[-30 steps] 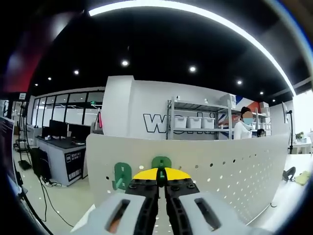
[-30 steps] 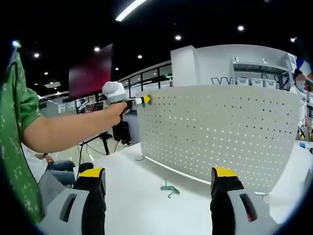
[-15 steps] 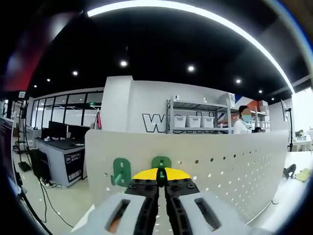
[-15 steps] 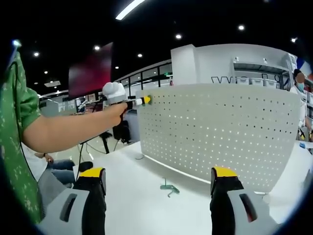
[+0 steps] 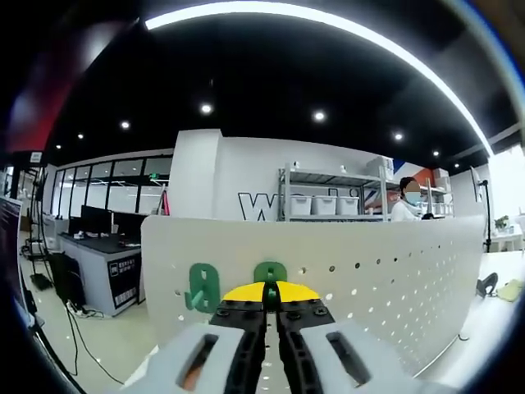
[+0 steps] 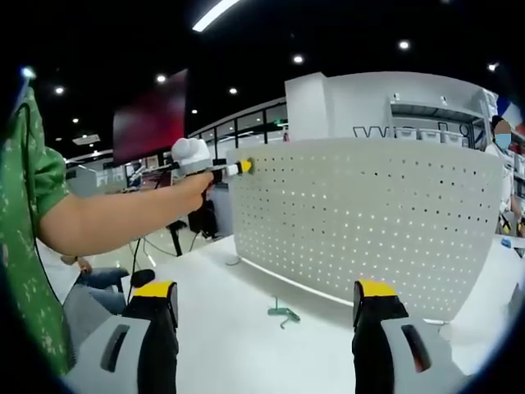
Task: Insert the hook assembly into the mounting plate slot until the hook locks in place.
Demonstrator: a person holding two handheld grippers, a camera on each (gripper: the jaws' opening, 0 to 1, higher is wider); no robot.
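A white pegboard panel (image 5: 377,271) stands upright on the table as the mounting plate. My left gripper (image 5: 264,290) is shut on a green hook (image 5: 270,273), whose rounded top sits against the panel near its upper edge. A second green hook (image 5: 202,287) hangs on the panel just left of it. In the right gripper view the left gripper (image 6: 236,168) is held by a person's arm at the upper left corner of the pegboard (image 6: 369,222). My right gripper (image 6: 264,305) is open and holds nothing. A third green hook (image 6: 280,311) lies on the table before the panel.
The white table (image 6: 238,345) stretches under the panel. A person's forearm (image 6: 123,217) and green sleeve (image 6: 29,205) cross the left of the right gripper view. Behind the panel stand shelves with bins (image 5: 328,203), desks (image 5: 98,246) and a person (image 5: 408,207).
The left gripper view has shifted slightly, so the panel's top edge sits a little higher in it. The held hook stays between the jaws. The right gripper has hardly moved.
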